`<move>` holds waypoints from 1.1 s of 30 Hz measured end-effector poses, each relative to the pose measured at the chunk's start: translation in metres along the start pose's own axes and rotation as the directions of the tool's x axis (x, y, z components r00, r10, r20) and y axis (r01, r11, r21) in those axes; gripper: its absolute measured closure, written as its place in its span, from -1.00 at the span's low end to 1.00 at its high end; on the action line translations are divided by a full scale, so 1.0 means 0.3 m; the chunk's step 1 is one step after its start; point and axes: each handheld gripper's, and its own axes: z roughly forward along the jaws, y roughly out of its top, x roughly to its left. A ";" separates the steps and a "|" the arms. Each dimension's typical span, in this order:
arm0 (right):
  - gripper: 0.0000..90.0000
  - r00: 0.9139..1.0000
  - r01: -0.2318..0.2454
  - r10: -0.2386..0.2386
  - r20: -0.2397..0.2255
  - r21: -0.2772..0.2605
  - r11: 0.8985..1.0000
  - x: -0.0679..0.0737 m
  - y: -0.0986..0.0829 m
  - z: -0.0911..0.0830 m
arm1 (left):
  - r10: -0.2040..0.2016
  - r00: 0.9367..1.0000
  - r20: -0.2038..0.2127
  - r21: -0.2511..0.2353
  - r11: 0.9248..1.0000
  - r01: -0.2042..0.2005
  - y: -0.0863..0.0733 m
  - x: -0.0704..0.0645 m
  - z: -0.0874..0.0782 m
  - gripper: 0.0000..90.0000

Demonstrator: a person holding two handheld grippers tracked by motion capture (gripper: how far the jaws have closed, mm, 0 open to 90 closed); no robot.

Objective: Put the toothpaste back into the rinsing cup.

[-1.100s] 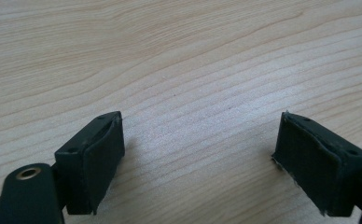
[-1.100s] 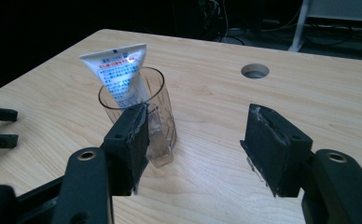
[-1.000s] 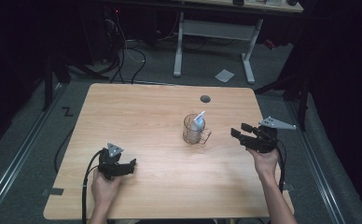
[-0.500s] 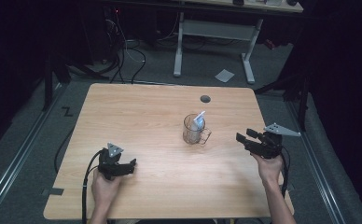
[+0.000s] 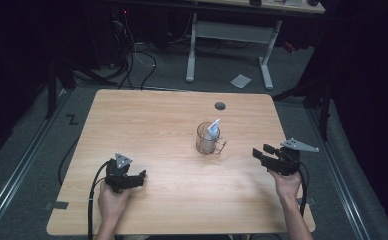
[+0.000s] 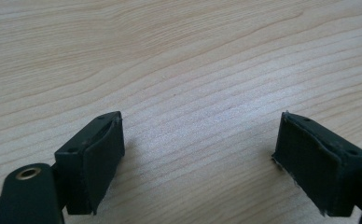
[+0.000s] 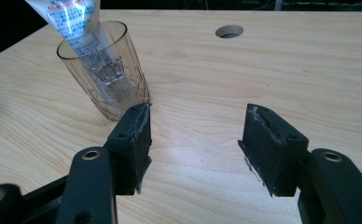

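Note:
A clear glass mug [image 5: 206, 140] stands near the middle of the wooden table [image 5: 147, 120], with a white and blue tube [image 5: 212, 129] standing upright inside it. In the right gripper view the mug [image 7: 105, 74] and the tube [image 7: 72, 21] rise at the upper left. My right gripper [image 5: 261, 154] is open, empty, and a short way to the right of the mug, jaws pointing left toward it [image 7: 195, 140]. My left gripper [image 5: 138, 178] rests low near the table's front left, open and empty above bare wood [image 6: 200, 158].
A round cable hole [image 5: 220, 105] lies in the table behind the mug. Beyond the table stand a white desk frame [image 5: 232, 35] and a scrap of paper [image 5: 240, 80] on the dark floor. Cables [image 5: 94, 200] trail off the front left.
My right gripper has drawn back to the right and toward the front edge, away from the mug. The left gripper, the mug and the tube have stayed put.

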 end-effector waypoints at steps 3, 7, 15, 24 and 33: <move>-0.06 1.000 0.002 -0.002 0.000 0.011 1.000 0.005 -0.010 0.013 | 0.000 1.000 0.000 0.000 1.000 0.000 0.000 0.000 0.000 -0.65; -0.06 1.000 0.015 -0.015 0.012 0.030 0.999 0.012 -0.021 0.032 | 0.000 1.000 0.000 0.000 1.000 0.000 0.000 0.000 0.000 -0.65; -0.05 0.999 0.032 -0.033 0.029 0.061 0.998 0.021 -0.038 0.060 | 0.000 1.000 0.000 0.000 1.000 0.000 0.000 0.000 0.000 -0.65; -0.03 0.996 0.062 -0.068 0.059 0.091 0.994 0.033 -0.053 0.108 | -0.001 1.000 0.000 -0.001 1.000 0.001 0.000 0.000 0.000 -0.65; -0.03 0.996 0.065 -0.072 0.059 0.114 0.991 0.039 -0.068 0.152 | 0.000 1.000 0.000 0.000 1.000 0.000 0.000 0.000 0.000 -0.65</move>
